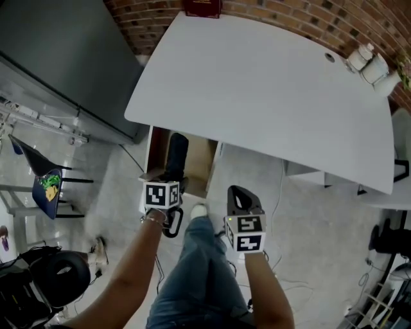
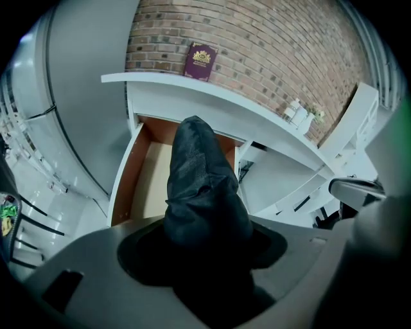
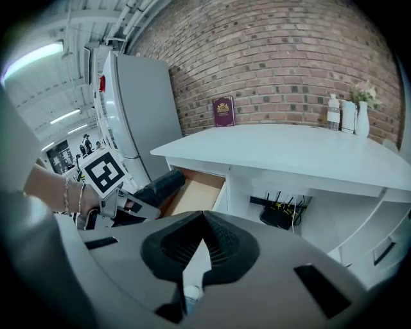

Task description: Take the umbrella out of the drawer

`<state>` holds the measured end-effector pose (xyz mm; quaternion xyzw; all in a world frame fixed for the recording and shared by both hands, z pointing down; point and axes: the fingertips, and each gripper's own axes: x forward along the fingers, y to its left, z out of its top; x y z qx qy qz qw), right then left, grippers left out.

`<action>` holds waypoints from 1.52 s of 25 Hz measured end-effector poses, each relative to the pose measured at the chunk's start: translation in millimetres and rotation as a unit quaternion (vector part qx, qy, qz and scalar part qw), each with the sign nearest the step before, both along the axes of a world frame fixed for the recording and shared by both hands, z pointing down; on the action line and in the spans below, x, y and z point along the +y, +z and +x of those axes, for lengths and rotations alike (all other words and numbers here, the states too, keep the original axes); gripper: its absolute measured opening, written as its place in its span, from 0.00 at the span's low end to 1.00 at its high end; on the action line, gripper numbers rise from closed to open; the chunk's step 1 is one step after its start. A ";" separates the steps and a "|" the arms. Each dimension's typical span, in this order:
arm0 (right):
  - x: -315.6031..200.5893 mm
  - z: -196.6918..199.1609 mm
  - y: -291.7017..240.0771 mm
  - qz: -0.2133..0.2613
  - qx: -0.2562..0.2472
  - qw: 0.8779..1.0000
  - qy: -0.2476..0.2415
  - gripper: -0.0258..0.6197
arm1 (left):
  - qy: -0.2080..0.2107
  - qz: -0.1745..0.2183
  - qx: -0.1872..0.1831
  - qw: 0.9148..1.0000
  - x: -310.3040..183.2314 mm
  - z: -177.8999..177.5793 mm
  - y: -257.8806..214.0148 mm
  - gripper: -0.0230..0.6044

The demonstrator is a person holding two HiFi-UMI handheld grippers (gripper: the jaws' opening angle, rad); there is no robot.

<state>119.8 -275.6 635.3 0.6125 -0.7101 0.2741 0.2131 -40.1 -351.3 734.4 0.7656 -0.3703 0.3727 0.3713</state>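
A folded black umbrella (image 1: 174,153) in its sleeve is clamped in my left gripper (image 1: 171,178) and hangs above the open wooden drawer (image 1: 200,168) under the white table. In the left gripper view the umbrella (image 2: 202,183) sticks out from between the jaws, over the drawer's bare bottom (image 2: 151,183). My right gripper (image 1: 241,194) is to the right of the drawer, jaws shut with nothing in them. In the right gripper view the closed tips (image 3: 204,222) point toward the table's front, with the umbrella (image 3: 157,185) and drawer (image 3: 198,191) to the left.
The white table (image 1: 270,90) carries a dark red book (image 1: 202,8) at the back and bottles with a vase (image 1: 371,63) at the far right. A grey fridge (image 1: 58,58) stands left, a chair (image 1: 45,183) beside it. A router (image 3: 282,215) sits under the table.
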 end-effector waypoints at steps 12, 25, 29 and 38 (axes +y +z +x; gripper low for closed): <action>26.6 3.0 -71.6 0.045 0.032 0.997 -0.051 0.03 | -0.013 0.040 0.017 0.999 40.9 -4.9 -64.6 0.47; 46.7 3.8 -149.4 0.098 0.047 0.991 -0.079 0.03 | -0.020 0.122 0.046 0.991 49.7 -4.6 -159.4 0.47; 50.5 6.9 -181.0 0.123 0.045 0.988 -0.086 0.03 | -0.024 0.156 0.057 0.986 55.1 -1.4 -193.0 0.47; 58.4 22.4 -242.2 0.187 0.048 0.979 -0.072 0.03 | -0.029 0.241 0.082 0.967 69.5 4.5 -262.6 0.47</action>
